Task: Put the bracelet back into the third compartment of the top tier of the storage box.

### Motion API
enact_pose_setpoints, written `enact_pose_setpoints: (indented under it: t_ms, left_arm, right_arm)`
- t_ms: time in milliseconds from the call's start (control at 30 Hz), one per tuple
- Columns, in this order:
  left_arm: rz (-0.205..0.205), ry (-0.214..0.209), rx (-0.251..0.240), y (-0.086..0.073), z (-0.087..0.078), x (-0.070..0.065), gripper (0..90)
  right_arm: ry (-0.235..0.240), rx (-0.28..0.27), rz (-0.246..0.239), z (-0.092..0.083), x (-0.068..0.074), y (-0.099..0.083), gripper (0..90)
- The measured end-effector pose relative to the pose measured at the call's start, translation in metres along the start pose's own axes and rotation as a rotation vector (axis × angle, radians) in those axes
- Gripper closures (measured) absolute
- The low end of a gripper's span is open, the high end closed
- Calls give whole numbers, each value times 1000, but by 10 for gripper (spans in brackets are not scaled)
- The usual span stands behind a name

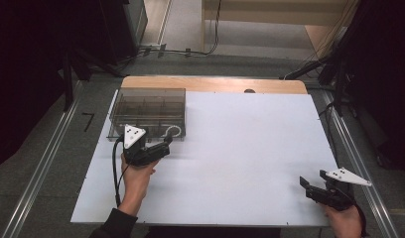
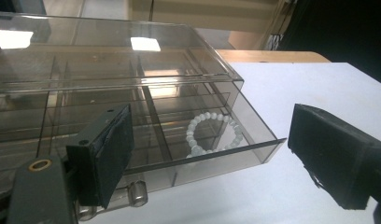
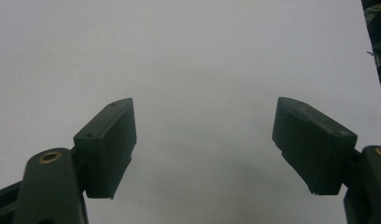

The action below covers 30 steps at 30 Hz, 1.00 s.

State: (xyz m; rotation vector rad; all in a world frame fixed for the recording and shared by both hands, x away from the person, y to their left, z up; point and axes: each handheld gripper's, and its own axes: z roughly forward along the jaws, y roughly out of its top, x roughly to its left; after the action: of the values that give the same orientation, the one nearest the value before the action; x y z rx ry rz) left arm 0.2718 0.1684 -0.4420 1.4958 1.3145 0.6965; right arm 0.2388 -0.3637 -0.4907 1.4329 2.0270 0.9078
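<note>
A smoky clear box [image 1: 147,106] with several compartments stands at the table's left rear. Its lower drawer [image 2: 254,148] is pulled out, and a white bead bracelet [image 2: 212,133] lies in its right compartment; the bracelet [image 1: 173,132] is seen from above too. My left gripper [image 1: 167,144] is open just in front of the drawer. In the left gripper view its jaws [image 2: 212,126] stand wide apart with nothing pressed between them, and the drawer's clear handle [image 2: 135,193] sits beside the left pad. Over bare white table at the front right, my right gripper [image 1: 305,186] [image 3: 202,112] is open and empty.
The white tabletop [image 1: 240,148] stretches from the box to the right edge. A wooden strip [image 1: 215,83] runs along its far edge. Metal floor rails [image 1: 46,163] flank the table, with dark stands and cables behind.
</note>
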Motion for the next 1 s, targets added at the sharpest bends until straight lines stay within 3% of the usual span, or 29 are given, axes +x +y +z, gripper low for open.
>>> enact_pose_setpoints:
  t_ms: [667,1000]
  left_arm:
    - [-10,-6,-2,-13,-26,-3,147]
    - [-16,30,13,-28,-42,8,146]
  right_arm:
    - [6,-5,0,-2,-1,-1,202]
    - [9,-7,-8,-2,0,0,202]
